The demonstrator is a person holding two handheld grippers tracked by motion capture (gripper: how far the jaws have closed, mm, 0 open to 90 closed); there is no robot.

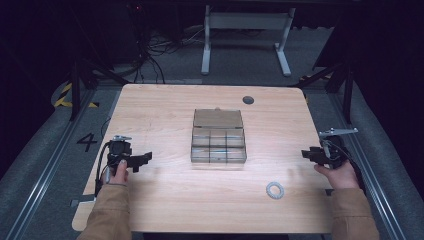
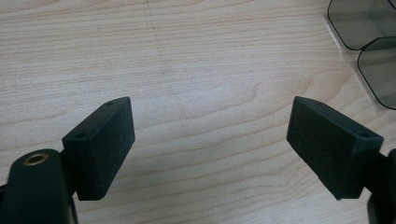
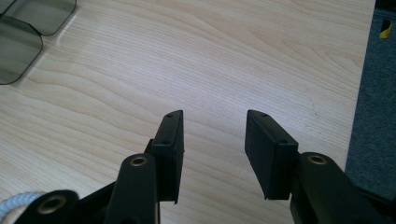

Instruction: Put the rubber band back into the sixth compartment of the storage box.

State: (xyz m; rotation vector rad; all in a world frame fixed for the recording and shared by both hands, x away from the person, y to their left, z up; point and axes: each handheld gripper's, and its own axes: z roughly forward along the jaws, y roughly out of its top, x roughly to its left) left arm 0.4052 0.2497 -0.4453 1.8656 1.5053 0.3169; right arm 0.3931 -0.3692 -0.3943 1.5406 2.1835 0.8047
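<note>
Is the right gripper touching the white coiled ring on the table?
Apart. The high view shows the right gripper open near the table's right edge, with bare wood between it and the white coiled ring, which lies nearer the person.

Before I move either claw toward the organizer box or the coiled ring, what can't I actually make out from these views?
- Clear organizer box: high view too dim and small to tell whether its compartments hold anything.
- Same box in left claw view: cut off by the top right edge.
- White coiled ring: right claw view shows a sliver at the bottom left; high view blurs its detail.
</note>
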